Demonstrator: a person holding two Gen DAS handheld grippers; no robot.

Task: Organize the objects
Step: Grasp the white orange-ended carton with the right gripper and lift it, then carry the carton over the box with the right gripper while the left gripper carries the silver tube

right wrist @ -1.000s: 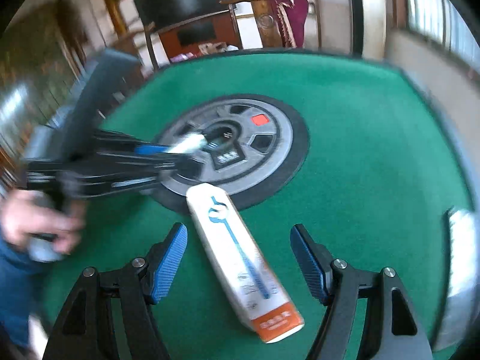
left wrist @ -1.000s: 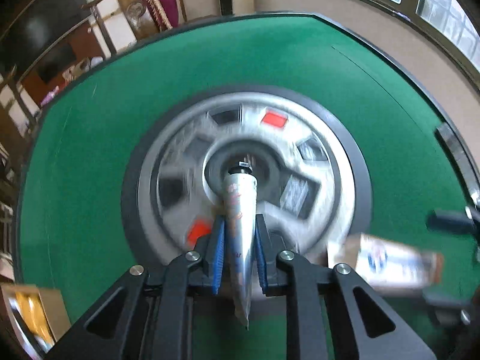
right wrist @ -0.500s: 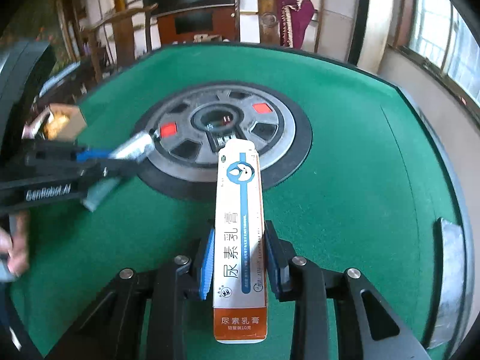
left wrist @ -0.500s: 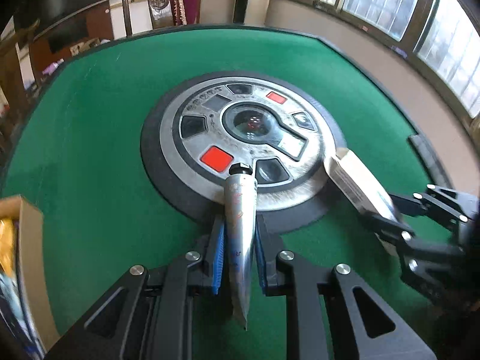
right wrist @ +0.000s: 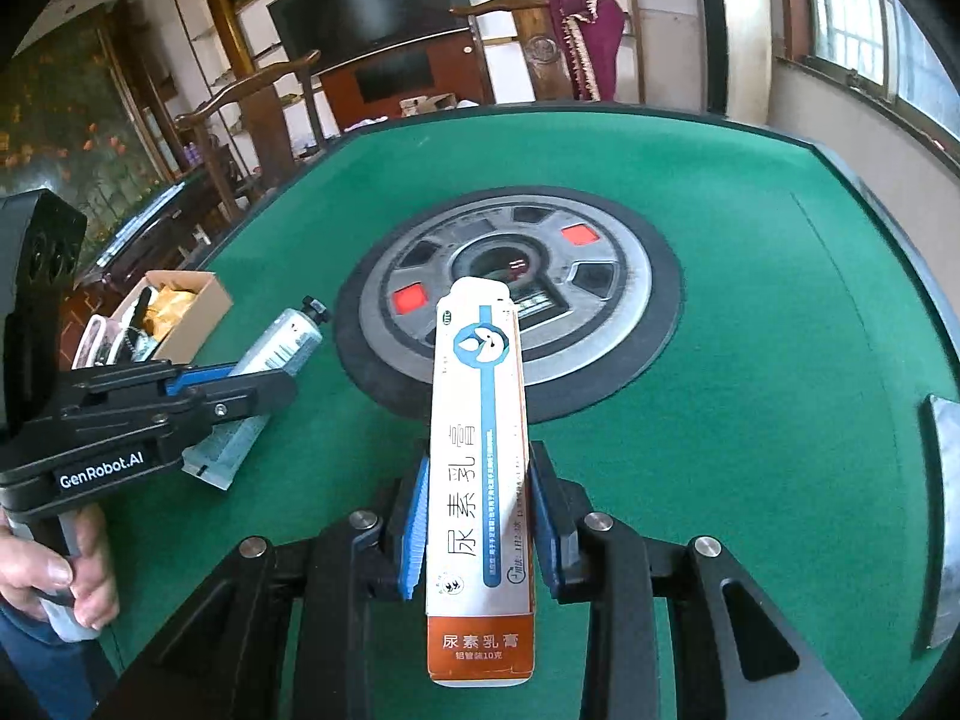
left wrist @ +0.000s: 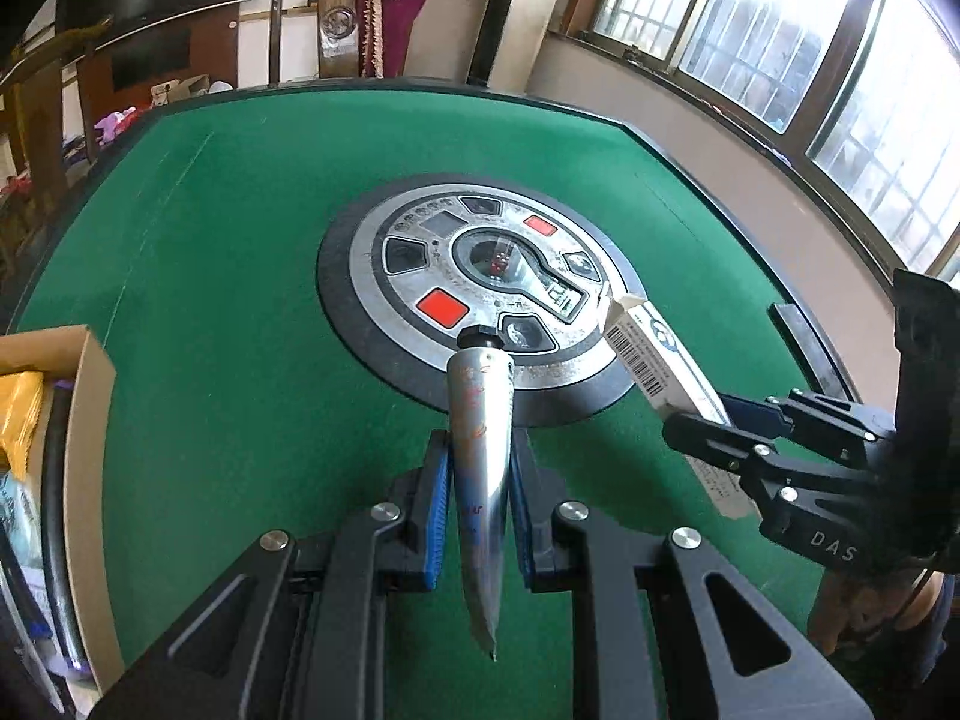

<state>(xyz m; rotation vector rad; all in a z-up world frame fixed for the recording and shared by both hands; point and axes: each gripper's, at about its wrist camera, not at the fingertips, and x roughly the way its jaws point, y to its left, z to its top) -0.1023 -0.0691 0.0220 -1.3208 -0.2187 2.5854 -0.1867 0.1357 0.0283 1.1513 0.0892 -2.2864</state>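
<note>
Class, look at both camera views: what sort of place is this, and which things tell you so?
Probably a home living room: an automatic mahjong table with green felt, a wooden armchair behind it, and a television on the wall.

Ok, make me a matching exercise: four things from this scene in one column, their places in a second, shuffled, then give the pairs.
Things:
1. tube
2. carton
3. cardboard box
4. round panel

Places:
A. at the table's left edge, holding packets
B. in the right claw
C. set in the middle of the green table
D. in the left claw

Pairs: 1-D, 2-B, 3-A, 4-C
</note>
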